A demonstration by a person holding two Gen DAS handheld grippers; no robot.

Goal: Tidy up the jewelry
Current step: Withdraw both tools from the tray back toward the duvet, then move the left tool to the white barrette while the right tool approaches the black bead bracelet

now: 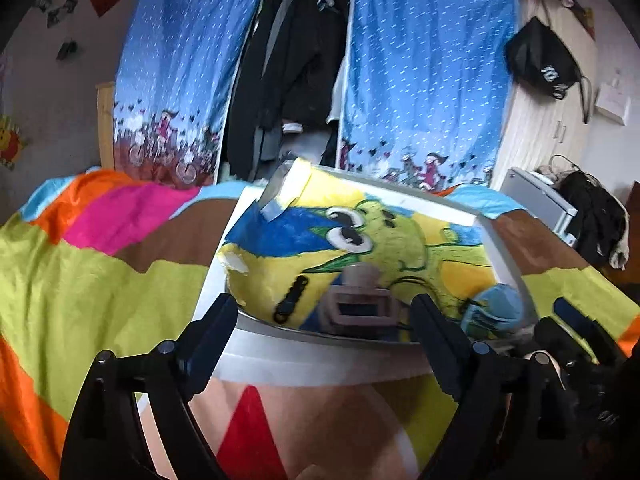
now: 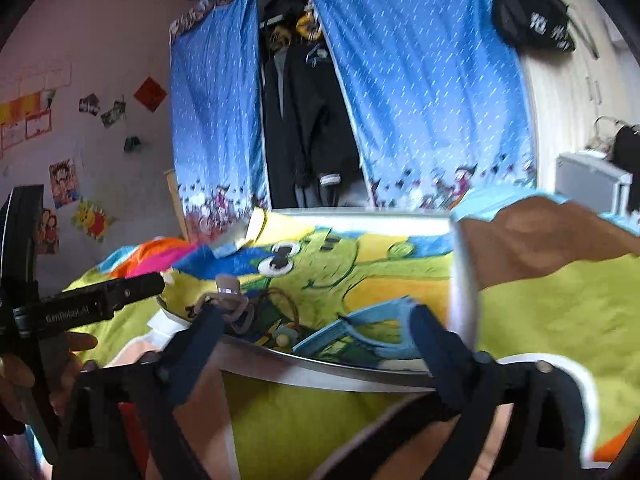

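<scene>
A white-framed board (image 1: 400,200) with a yellow, green and blue cartoon drawing lies on the bed. On it rest a black hair clip (image 1: 290,300), a pale pink claw clip (image 1: 360,300) and a light blue box-like piece (image 1: 496,308). My left gripper (image 1: 324,320) is open at the board's near edge, the pink clip just ahead between its fingers, untouched. My right gripper (image 2: 318,332) is open too, over the near edge, with the light blue piece (image 2: 360,332) ahead and the pink clip (image 2: 230,292) by its left finger. Dark cords (image 2: 280,304) lie tangled there.
A bright patchwork bedspread (image 1: 100,280) lies under the board. Behind stand blue curtains (image 1: 420,60) around an open wardrobe of dark clothes (image 1: 300,60). A grey box (image 1: 536,196) and dark bags sit at the right. A hand (image 2: 60,360) holds the left gripper.
</scene>
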